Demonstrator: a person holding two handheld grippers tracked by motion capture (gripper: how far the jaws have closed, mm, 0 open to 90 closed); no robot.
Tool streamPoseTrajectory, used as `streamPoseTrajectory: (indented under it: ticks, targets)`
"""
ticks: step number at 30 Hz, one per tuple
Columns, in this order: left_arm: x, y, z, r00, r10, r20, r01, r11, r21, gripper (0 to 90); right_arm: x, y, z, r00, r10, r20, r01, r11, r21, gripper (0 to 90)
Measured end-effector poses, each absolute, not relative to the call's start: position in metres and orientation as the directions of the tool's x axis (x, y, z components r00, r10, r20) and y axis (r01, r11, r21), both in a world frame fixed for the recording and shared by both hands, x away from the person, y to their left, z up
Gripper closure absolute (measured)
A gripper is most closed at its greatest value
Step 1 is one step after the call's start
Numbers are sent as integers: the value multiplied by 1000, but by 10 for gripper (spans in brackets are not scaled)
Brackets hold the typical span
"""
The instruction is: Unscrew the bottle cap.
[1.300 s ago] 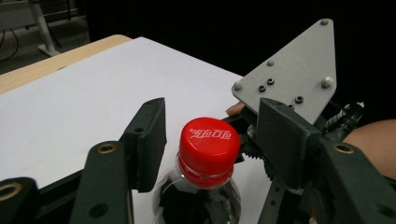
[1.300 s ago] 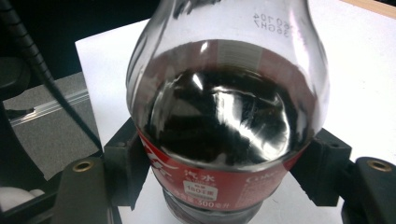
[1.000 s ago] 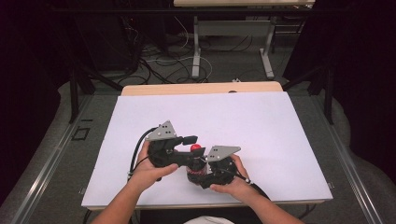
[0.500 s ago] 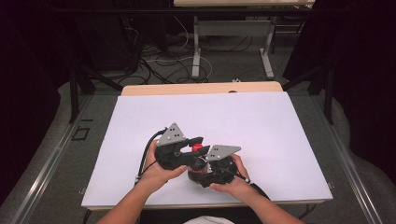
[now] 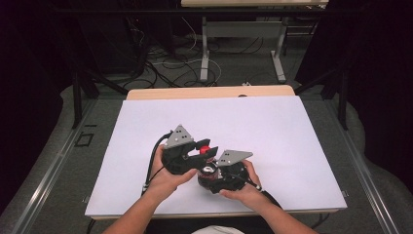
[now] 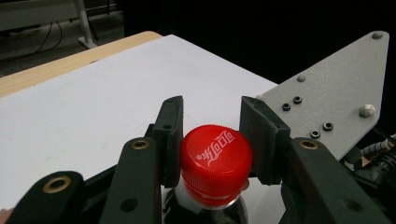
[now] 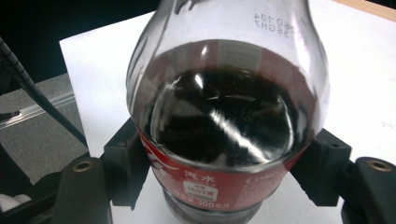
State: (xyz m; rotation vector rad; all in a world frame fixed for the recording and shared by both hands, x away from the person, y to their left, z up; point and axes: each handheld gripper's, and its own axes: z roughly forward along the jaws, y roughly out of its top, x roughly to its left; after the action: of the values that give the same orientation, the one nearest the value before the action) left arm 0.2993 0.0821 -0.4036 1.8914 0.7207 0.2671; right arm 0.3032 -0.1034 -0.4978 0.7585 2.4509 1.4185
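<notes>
The left gripper (image 6: 212, 140) has just closed its jaws onto the red cap (image 6: 215, 158), now pinching it. The right gripper (image 7: 224, 172) clamps the cola bottle (image 7: 224, 126) at the tabletop's (image 5: 292, 126) near edge, so unscrewing can likely begin.

Bottle (image 7: 224, 126) neck cut off at top edge; base hidden behind jaws.

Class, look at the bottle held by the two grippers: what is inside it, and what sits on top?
The bottle holds dark liquid, part full. A red cap tops it, between the left gripper pads. The label hides the lower level.
</notes>
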Motion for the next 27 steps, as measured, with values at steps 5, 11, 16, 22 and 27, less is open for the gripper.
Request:
streamPoseTrajectory:
  ticks: [5, 11, 16, 22, 27]
  targets:
    - [305, 93, -400, 768, 622, -151, 381, -255, 889, 611, 305, -105, -498, -840, 537, 77, 334, 401, 853, 292]
    - [311, 104, -400, 743, 650, -163, 405, -241, 882, 611, 306, -107, -497, -836, 543, 79, 342, 402, 849, 292]
    - [316, 113, -402, 713, 679, -173, 420, -217, 881, 611, 307, -109, -497, -832, 550, 76, 341, 398, 852, 292]
    - [321, 126, -405, 675, 717, -175, 438, -198, 877, 611, 310, -112, -497, -821, 566, 71, 340, 386, 858, 292]
    - [326, 137, -409, 638, 749, -179, 456, -180, 871, 611, 312, -115, -497, -812, 580, 63, 341, 384, 858, 292]
